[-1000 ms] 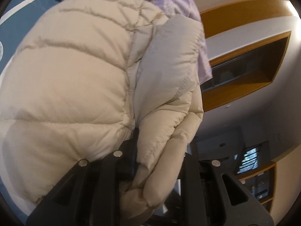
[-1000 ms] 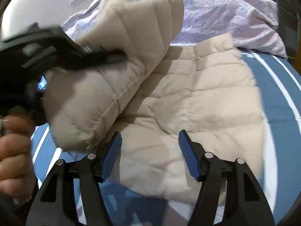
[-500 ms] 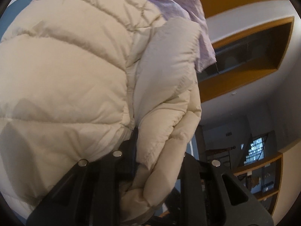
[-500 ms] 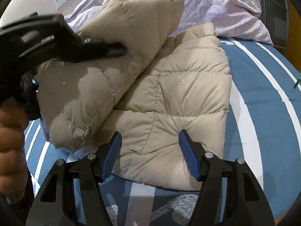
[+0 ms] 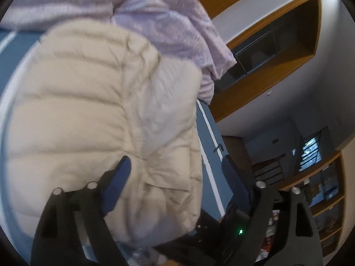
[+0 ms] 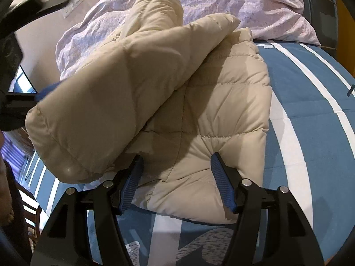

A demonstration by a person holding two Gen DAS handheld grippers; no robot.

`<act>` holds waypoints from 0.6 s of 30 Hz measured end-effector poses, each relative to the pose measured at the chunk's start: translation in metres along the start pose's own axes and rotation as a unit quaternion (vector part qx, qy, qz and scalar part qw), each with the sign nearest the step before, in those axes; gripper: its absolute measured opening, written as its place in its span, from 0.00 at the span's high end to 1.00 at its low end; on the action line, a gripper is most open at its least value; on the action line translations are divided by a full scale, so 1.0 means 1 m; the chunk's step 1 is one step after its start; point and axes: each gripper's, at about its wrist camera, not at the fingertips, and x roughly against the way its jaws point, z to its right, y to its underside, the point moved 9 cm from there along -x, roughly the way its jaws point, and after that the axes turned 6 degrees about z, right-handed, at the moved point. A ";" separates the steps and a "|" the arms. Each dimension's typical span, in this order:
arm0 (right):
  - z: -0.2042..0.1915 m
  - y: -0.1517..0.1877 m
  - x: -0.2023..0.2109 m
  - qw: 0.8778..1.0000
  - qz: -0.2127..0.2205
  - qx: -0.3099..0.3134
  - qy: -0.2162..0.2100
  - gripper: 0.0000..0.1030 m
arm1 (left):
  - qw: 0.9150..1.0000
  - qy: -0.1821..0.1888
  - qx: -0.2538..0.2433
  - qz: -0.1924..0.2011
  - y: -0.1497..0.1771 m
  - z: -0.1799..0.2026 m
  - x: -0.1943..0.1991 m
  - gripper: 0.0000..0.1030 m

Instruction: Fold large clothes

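Lying on the striped bed (image 6: 315,102): beige puffer jacket (image 6: 221,115), one flap folded over. Opening, pads clear of fabric: left tool (image 5: 177,177). Hovering apart, empty: right tool (image 6: 176,177). Showing only in the left view: wooden shelves (image 5: 277,51).

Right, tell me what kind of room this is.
Most likely a bedroom. The beige puffer jacket lies on a bed with a blue, white-striped sheet, a crumpled lilac duvet heaped at its far end, and wooden wall shelving beside it.
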 end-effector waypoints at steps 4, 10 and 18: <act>0.000 0.000 0.002 1.000 0.002 -0.003 0.001 0.37 | 0.997 -0.057 -0.035 0.043 -0.017 -0.028 0.039 0.13; 0.000 0.002 0.002 1.000 0.006 -0.001 0.003 0.37 | 0.973 -0.202 -0.071 0.089 -0.031 -0.094 0.068 0.13; -0.001 0.001 0.002 1.000 0.009 0.007 0.004 0.36 | 0.961 -0.256 -0.086 0.069 -0.018 -0.132 0.058 0.13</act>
